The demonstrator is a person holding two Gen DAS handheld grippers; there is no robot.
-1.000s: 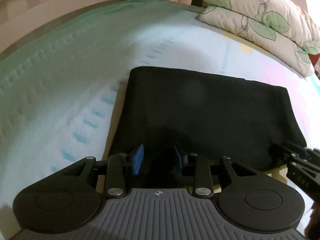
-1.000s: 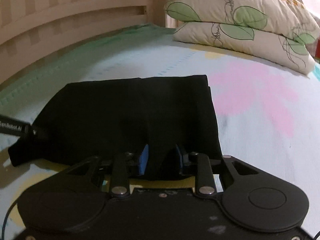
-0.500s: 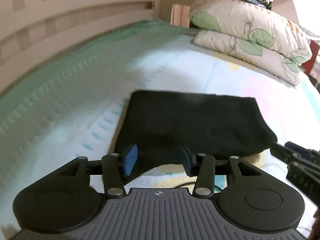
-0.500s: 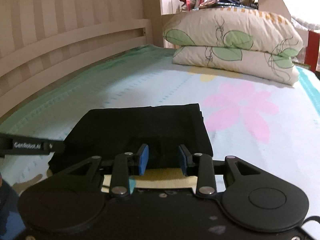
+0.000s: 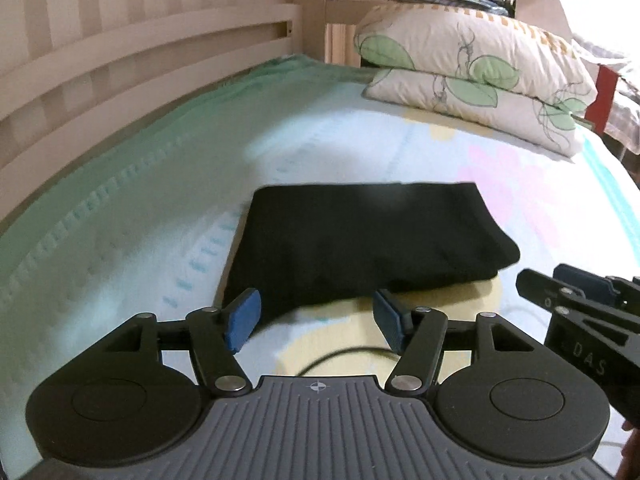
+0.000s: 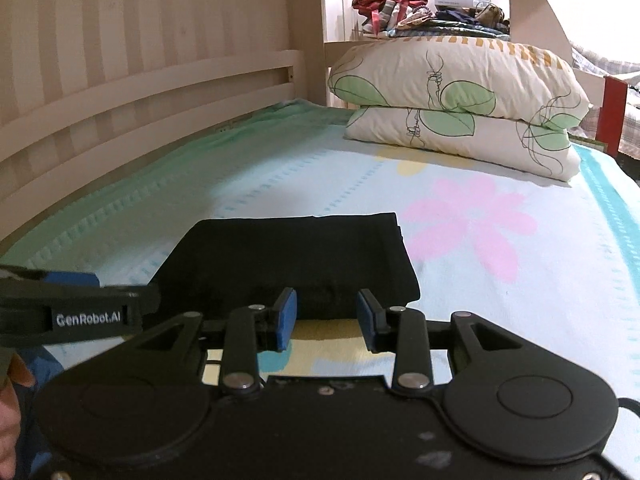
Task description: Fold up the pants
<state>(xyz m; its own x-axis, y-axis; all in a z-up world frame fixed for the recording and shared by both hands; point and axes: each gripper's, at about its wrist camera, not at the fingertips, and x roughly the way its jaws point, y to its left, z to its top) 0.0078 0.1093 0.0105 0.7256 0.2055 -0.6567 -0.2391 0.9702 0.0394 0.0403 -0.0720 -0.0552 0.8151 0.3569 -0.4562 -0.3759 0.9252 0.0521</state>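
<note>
The black pants [image 5: 360,240] lie folded into a flat rectangle on the bed; they also show in the right wrist view [image 6: 292,260]. My left gripper [image 5: 316,320] is open and empty, just short of the fold's near edge. My right gripper [image 6: 326,316] is open and empty, also just short of the near edge, toward its right corner. The right gripper shows at the right of the left wrist view [image 5: 576,300]. The left gripper shows at the left of the right wrist view [image 6: 80,308].
The bed sheet [image 6: 500,280] is pale with pink flower and yellow prints. Two stacked leaf-print pillows [image 6: 460,108] lie at the far end. A wooden slatted bed rail [image 6: 140,92] runs along the left. A thin cable [image 5: 340,354] lies by the left gripper.
Both grippers let go of the pants' near edge, opened wide and drew back and up. The folded pants stay flat on the bed.
</note>
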